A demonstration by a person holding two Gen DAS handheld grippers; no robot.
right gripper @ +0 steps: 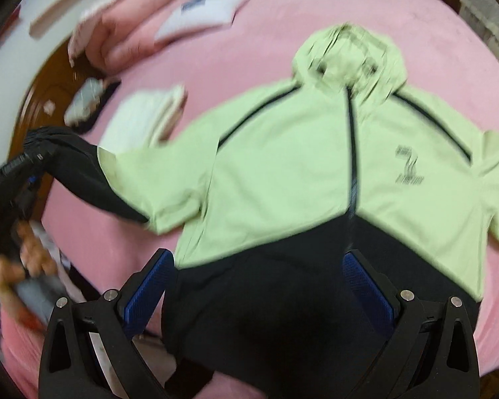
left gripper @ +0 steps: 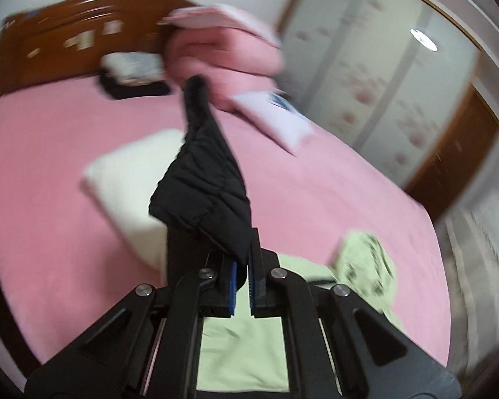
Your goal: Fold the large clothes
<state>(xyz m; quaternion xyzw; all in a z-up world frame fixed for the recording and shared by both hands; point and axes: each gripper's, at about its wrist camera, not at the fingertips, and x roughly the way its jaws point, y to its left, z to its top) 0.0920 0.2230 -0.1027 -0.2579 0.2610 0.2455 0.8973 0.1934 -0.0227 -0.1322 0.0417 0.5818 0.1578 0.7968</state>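
A light green and black hooded jacket (right gripper: 299, 153) lies front up on the pink bed (right gripper: 449, 76), hood (right gripper: 349, 50) at the far end. My left gripper (left gripper: 242, 262) is shut on the black end of the jacket's sleeve (left gripper: 203, 179), which hangs lifted over the bed. In the right wrist view that sleeve (right gripper: 93, 179) stretches left to the left gripper (right gripper: 26, 166), held by a person's hand (right gripper: 26, 252). My right gripper (right gripper: 259, 259) stands open above the jacket's black lower part, with nothing pressed between its blue pads (right gripper: 149, 282).
A folded white cloth (left gripper: 126, 183) lies on the bed beside the jacket. A pink quilt (left gripper: 223, 56), a white packet (left gripper: 272, 116) and a black and white item (left gripper: 133, 73) lie near the wooden headboard (left gripper: 66, 33). A wardrobe (left gripper: 382, 66) stands beyond the bed.
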